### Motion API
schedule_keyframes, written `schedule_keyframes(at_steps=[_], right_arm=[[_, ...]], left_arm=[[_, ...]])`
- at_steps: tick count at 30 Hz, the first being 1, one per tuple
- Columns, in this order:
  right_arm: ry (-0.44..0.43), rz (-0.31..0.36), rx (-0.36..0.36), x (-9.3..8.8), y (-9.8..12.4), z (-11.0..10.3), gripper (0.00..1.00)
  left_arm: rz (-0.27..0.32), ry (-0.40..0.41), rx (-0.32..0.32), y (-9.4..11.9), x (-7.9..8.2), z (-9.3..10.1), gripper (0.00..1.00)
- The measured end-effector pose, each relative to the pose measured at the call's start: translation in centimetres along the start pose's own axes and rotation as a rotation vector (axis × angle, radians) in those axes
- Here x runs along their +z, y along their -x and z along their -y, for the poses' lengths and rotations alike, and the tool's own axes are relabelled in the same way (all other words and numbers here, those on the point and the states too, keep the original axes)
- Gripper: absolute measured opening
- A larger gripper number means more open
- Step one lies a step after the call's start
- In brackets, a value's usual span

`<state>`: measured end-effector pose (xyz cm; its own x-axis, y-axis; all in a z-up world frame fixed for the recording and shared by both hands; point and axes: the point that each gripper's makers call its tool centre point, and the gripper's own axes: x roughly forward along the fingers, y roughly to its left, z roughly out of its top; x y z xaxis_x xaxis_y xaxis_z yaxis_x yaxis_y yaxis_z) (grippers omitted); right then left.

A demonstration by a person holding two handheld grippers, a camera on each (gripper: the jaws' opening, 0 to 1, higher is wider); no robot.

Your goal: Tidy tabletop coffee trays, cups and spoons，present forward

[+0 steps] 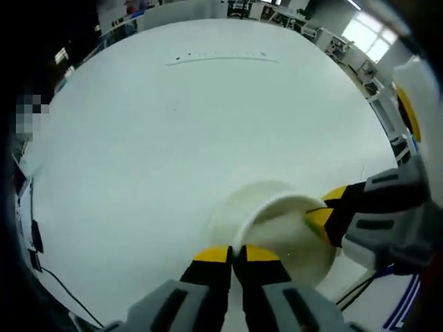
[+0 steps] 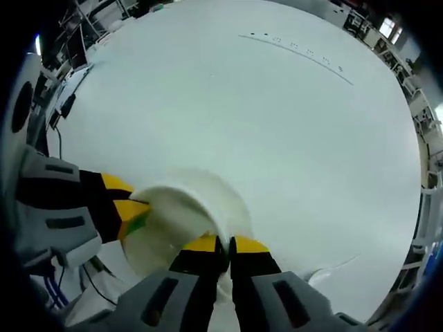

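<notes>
A white cup hangs tilted over the white table, its mouth turned toward me. My left gripper rises from the bottom of the left gripper view, its yellow-tipped jaws shut on the cup's near rim. My right gripper comes in from the right and pinches the rim on the other side. In the right gripper view the cup shows the same way. There my right gripper is shut on the rim, and my left gripper holds it from the left, with a greenish patch at its tip.
The broad white table stretches ahead with a faint row of small dark marks near its far side. Black cables trail off the table's left edge. Desks and shelving stand beyond the right edge.
</notes>
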<state>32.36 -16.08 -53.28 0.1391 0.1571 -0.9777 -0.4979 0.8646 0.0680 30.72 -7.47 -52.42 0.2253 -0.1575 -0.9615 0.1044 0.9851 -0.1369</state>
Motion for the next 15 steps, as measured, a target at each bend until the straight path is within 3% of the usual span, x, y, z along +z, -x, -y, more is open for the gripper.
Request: schedule_keyframes(at_steps=[8, 12, 15], right_arm=[[0.002, 0.008, 0.011, 0.42, -0.15, 0.21, 0.07], [0.020, 0.030, 0.018, 0.31, -0.09, 0.09, 0.07], [0.017, 0.047, 0.025, -0.01, 0.02, 0.02, 0.08]], left_arm=[[0.003, -0.019, 0.004, 0.16, -0.27, 0.30, 0.08], [0.016, -0.018, -0.013, 0.16, -0.04, 0.30, 0.09], [0.039, -0.062, -0.019, 0.02, 0.69, 0.28, 0.10]])
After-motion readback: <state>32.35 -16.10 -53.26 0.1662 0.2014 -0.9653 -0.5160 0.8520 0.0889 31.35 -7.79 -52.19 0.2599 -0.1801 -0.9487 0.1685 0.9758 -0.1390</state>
